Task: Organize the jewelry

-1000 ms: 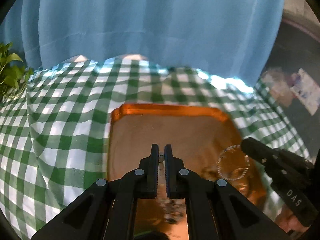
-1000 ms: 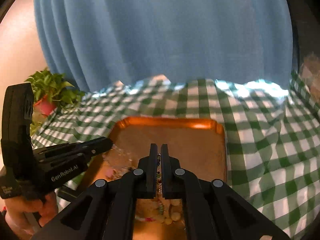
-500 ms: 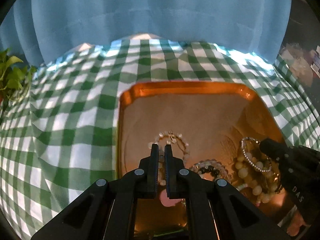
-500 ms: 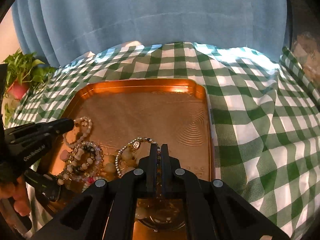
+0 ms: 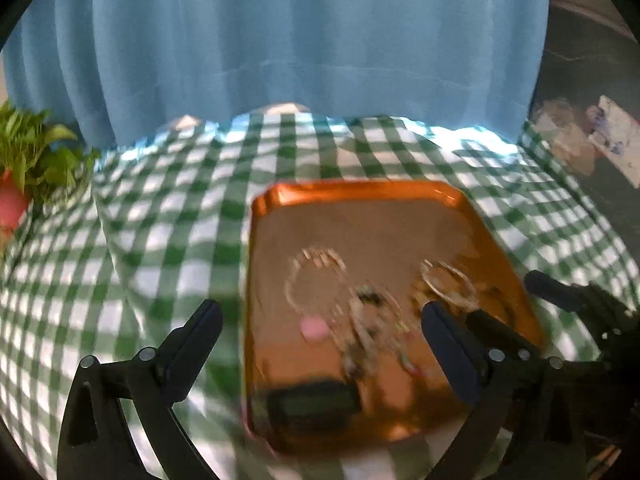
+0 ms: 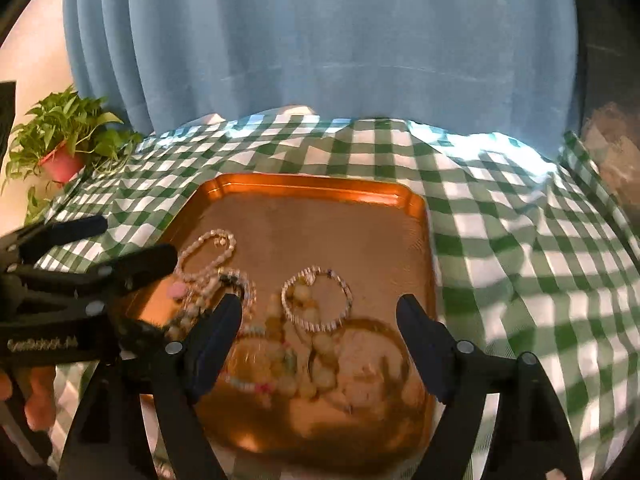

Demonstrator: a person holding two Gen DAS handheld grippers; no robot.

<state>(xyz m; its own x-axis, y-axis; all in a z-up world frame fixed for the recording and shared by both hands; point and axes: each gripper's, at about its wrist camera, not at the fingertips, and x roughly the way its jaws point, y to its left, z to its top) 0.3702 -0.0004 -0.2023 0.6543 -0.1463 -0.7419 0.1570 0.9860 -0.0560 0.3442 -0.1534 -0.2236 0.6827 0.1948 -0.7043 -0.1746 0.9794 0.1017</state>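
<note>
At far left a potted plant [image 6: 64,148] stands on the green-checked tablecloth [image 6: 520,248]. The left gripper [image 5: 318,330] hangs with its jaws spread wide and empty over the copper tray [image 6: 312,184]. Beaded bracelets [image 6: 208,256] and a silver-link bracelet [image 6: 316,300] lie in the tray. The right gripper [image 6: 320,320] is likewise agape, holding nothing.

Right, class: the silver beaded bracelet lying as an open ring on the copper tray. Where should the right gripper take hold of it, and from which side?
Grip the silver bracelet across its far arc, coming from above. It lies flat on the copper tray, so only its thin band can be pinched. Its near side overlaps the bigger beads; the far side looks clear. The right gripper is open.
</note>
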